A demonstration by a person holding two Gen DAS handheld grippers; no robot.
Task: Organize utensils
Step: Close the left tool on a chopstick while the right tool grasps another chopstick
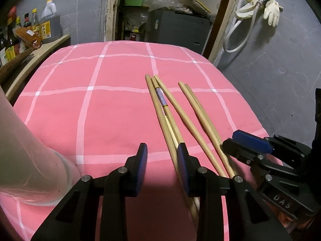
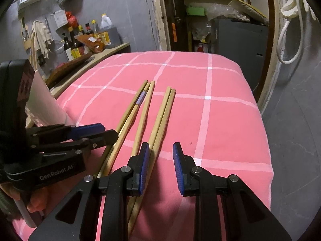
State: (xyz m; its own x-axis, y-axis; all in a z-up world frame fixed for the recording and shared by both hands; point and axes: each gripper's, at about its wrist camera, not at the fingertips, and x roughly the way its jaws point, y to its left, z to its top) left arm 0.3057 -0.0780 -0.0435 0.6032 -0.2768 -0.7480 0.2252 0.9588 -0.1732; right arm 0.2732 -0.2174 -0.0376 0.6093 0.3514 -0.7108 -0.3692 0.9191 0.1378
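Observation:
Several wooden chopsticks lie on the pink checked cloth [image 1: 100, 110]: a bundle of three [image 1: 160, 104], one with a purple band, and a pair [image 1: 196, 108] to its right. My left gripper [image 1: 162, 168] is open over bare cloth, and its right finger [image 1: 183, 170] rests against the bundle's near ends. My right gripper [image 2: 160, 168] is also open with only cloth in its gap; the pair [image 2: 164, 108] runs under its left finger [image 2: 143, 166]. The bundle [image 2: 140, 104] lies left of it. Each gripper shows in the other's view: the right gripper [image 1: 232, 140], the left gripper [image 2: 108, 132].
A tall translucent cup [image 1: 30, 150] stands on the cloth at the near left. A counter with sauce bottles [image 2: 80, 44] lies beyond the table's left edge. Rubber gloves [image 1: 266, 8] and a hose hang on the right wall. A doorway with a grey cabinet [image 1: 176, 30] is behind.

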